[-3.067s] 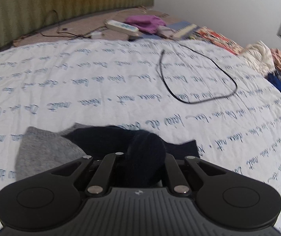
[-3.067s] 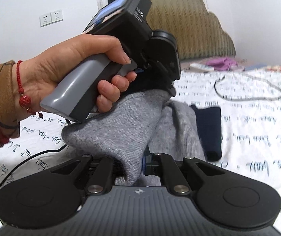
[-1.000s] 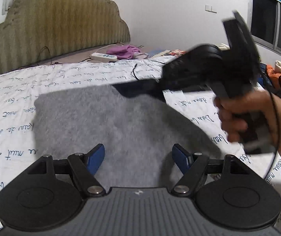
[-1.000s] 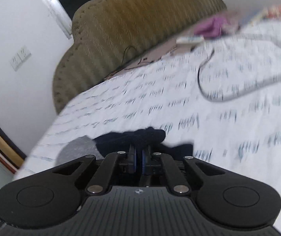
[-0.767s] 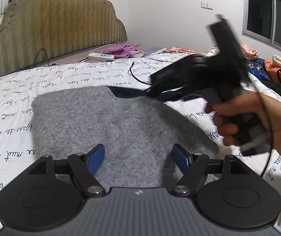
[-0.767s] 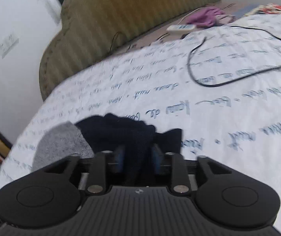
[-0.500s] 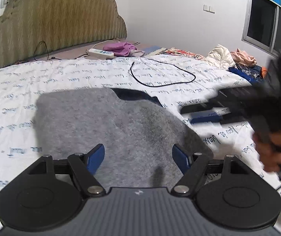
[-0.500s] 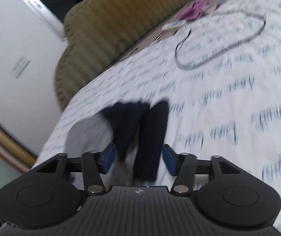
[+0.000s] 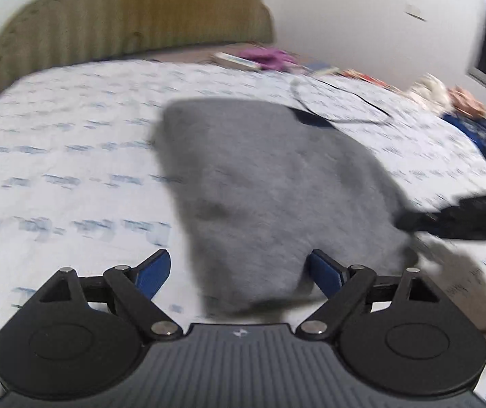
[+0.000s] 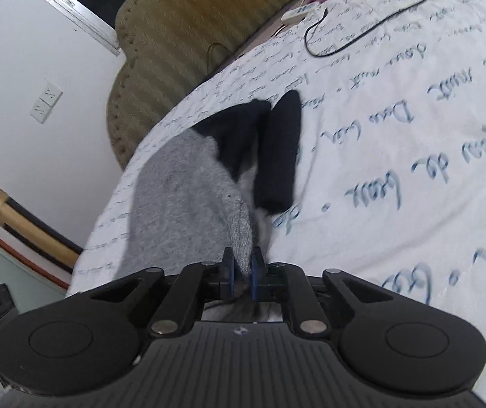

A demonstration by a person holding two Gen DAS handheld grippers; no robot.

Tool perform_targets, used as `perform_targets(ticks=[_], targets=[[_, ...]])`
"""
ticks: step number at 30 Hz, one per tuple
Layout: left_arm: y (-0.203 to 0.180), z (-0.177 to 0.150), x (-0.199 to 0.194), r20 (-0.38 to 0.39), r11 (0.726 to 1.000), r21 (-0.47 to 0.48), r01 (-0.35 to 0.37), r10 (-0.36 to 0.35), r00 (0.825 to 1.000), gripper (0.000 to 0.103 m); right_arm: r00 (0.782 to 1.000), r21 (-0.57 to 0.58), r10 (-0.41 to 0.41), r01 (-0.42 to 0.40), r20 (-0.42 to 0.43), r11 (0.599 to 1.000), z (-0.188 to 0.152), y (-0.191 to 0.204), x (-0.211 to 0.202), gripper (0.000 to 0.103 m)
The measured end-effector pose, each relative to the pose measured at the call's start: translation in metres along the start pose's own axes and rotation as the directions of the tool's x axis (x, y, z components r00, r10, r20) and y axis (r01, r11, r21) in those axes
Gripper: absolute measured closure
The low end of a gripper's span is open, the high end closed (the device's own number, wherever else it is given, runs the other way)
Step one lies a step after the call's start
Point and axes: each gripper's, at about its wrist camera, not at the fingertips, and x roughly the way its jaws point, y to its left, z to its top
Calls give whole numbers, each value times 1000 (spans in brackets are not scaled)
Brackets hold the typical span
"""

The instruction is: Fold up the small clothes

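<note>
right tool [image 10: 241, 265] on grey garment [image 10: 188, 204]

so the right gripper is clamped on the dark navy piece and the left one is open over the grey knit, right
Not quite. The right gripper is shut on an edge of the grey knit, not the dark navy piece, which lies free beyond it, as the right wrist view shows. The left gripper is indeed open, jaws still widening.

Grey top [image 10: 188, 204]: soft grey knit, spread flat near the bed's [image 10: 413, 119] near edge, one corner bunched up and pinched.
Dark sleeves [image 10: 277, 156]: dark navy, two long strips lying side by side past the grey part, toward the bed's middle.
</note>
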Motion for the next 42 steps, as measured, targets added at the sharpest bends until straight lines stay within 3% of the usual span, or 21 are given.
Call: perform_targets(ticks=[2, 5, 9, 12, 17, 31, 37, 39, 41, 42], targets=[[8, 0, -2, 13, 998, -6, -57, 57, 998, 14, 999, 7, 46, -46, -25, 999, -6, 3, -1, 91], [15, 0, -4, -6, 998, -10, -55, 55, 998, 14, 998, -61, -33, 30, -46, 998, -14, 9, 3, 91], [8, -3, -11, 5, 997, 39, -61, 61, 998, 14, 1000, -21, -15, 14, -25, 1000, -13, 2, -2, 92], [5, -6, -8, 1, 991, 86, -104, 104, 995, 14, 998, -56, -56, 55, -16, 997, -12, 5, -6, 92], [10, -1, -6, -29, 999, -5, -44, 43, 999, 14, 997, -60, -78, 77, -20, 995, -14, 2, -5, 90], [0, 3, -5, -46, 998, 1, -62, 62, 997, 14, 998, -40, -61, 61, -13, 997, -15, -2, -9, 90], [-3, 4, -2, -56, 998, 9, -64, 65, 996, 14, 997, -50, -73, 72, -20, 996, -14, -3, -8, 78], [-3, 5, 0, -60, 998, 13, -62, 63, 996, 14, 997, -62, -76, 75, -21, 995, -12, -1, -8, 66], [-2, 8, 0, -63, 999, 11, -47, 48, 997, 14, 997, -70, -75, 74, -10, 995, -9, 0, -9, 44], [0, 11, 1, -65, 999, 7, -35, 35, 997, 14, 998, -72, -66, 66, -5, 995, -7, 1, -10, 40]])
